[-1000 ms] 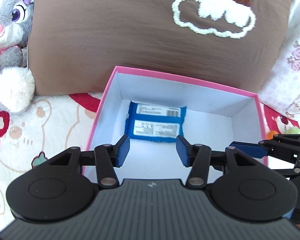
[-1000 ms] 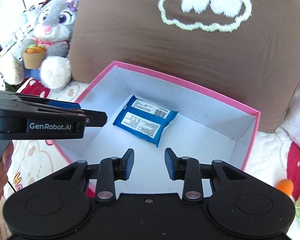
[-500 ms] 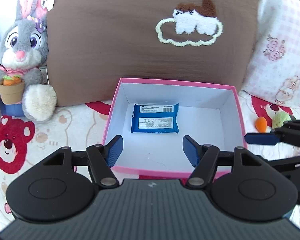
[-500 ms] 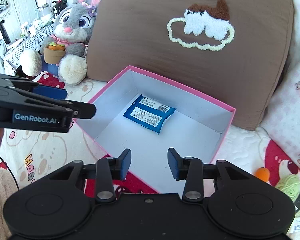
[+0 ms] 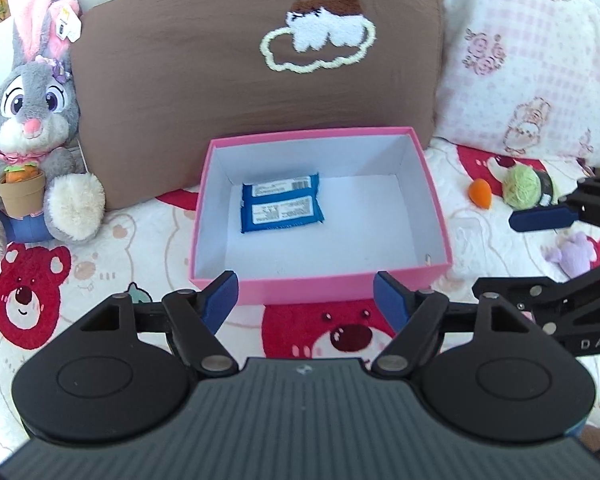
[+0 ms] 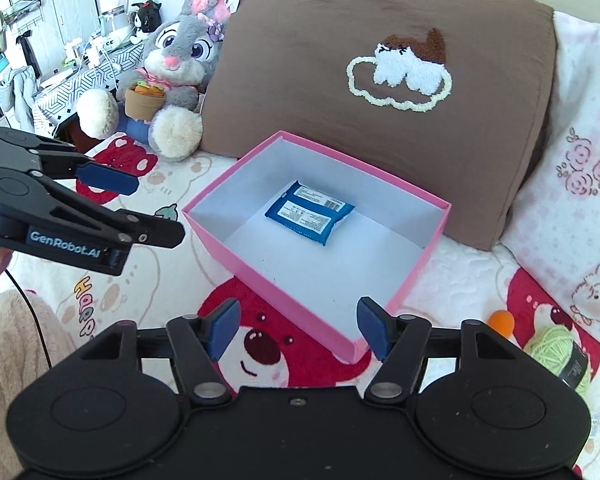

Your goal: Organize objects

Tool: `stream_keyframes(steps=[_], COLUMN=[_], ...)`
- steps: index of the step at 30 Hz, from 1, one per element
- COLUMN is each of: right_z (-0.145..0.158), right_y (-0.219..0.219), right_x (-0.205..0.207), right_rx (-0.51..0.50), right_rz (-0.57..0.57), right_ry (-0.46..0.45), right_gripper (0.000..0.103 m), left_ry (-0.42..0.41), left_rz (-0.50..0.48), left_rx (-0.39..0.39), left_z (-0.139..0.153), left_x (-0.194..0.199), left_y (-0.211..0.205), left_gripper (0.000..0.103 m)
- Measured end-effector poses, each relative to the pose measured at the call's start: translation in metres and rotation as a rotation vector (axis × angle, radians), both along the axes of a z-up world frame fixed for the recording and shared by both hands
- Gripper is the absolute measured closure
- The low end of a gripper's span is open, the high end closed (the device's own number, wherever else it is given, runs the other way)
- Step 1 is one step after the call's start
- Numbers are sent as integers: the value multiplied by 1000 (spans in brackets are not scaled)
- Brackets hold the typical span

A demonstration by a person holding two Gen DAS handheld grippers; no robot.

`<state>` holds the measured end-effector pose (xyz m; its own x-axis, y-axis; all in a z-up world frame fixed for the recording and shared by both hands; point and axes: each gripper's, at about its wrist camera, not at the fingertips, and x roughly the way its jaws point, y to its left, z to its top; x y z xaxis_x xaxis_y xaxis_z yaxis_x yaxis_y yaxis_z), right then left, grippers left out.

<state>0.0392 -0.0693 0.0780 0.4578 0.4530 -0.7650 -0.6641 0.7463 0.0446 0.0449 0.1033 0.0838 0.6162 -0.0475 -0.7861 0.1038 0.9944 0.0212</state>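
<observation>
While both hover: my left tongs (image 5: 306,296) and right tongs (image 6: 294,326) gape wide, empty.
Box: pink box (image 5: 436,216) holds the blue packet (image 5: 281,209).
Next: I'd approach the yarn ball (image 6: 556,354) squarely, gripping its middle.

Bed (image 5: 148,240), covered in a white quilted spread printed with red bears. Lying directly on it: pink box (image 5: 436,204), open-topped, at centre; brown pillow (image 5: 220,92) propped behind the box; grey rabbit plush (image 5: 36,120) to the left; pink checked pillow (image 5: 520,64) to the right; small orange toy (image 5: 481,193), green yarn ball (image 5: 520,186) and lilac plush (image 5: 572,252) right of the box.
</observation>
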Motion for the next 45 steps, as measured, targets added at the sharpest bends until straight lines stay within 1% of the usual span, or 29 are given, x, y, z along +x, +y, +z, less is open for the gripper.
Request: stream_keyframes(steps=[1, 3, 5, 7, 8, 9, 12, 15, 20, 23, 26, 29, 33, 40, 43, 45], right_z=[0, 0, -1, -3, -3, -3, -3, -3, -6, -8, -11, -15, -22, -31, -32, -34], right_y=[-3, -7, -12, -18, -21, -23, -33, -44, -62, -74, -90, -107, -129, -153, -157, -158], right_x=[-3, -8, -10, -12, -14, -15, -22, -30, -44, -52, -59, -63, -68, -73, -75, -77], right_rx=[-3, -10, -11, -8, -5, -5, -7, -8, -12, -24, -26, -24, -19, 0, 17, 27], right_rz=[-2, -15, -25, -40, -43, -47, -51, -53, -53, -52, -61, -72, -86, -89, -62, -38], right_ry=[-1, -3, 10, 21, 26, 30, 25, 22, 37, 35, 38, 34, 8, -28, -72, -124], right_gripper=[25, 17, 13, 13, 13, 13, 13, 12, 12, 12, 12, 12, 12, 12, 12, 12], left_ry=[4, 12, 17, 8, 3, 0, 13, 36, 76, 117, 166, 187, 191, 223, 227, 226], left_rz=[-9, -27, -33, -33, -39, -42, -71, -101, -132, -159, -177, -198, -227, -253, -260, -260], left_rx=[-2, -3, 7, 11, 14, 19, 12, -22, -59, -81, -121, -133, -119, -135, -141, -146], left_z=[1, 2, 3, 6, 8, 10, 15, 15, 8, 1, -7, -13, -19, -29, -33, -37], left_x=[-3, -9, -14, -22, -26, -29, -37, -42, -47, -49, -50, -51, -53, -48, -46, -43], left_y=[-2, -7, -12, -16, -18, -21, -29, -37, -54, -65, -74, -84, -100, -121, -130, -136], left_gripper=[27, 25, 19, 14, 9, 7, 6, 3, 3, 3, 3, 3, 3, 3, 3, 3])
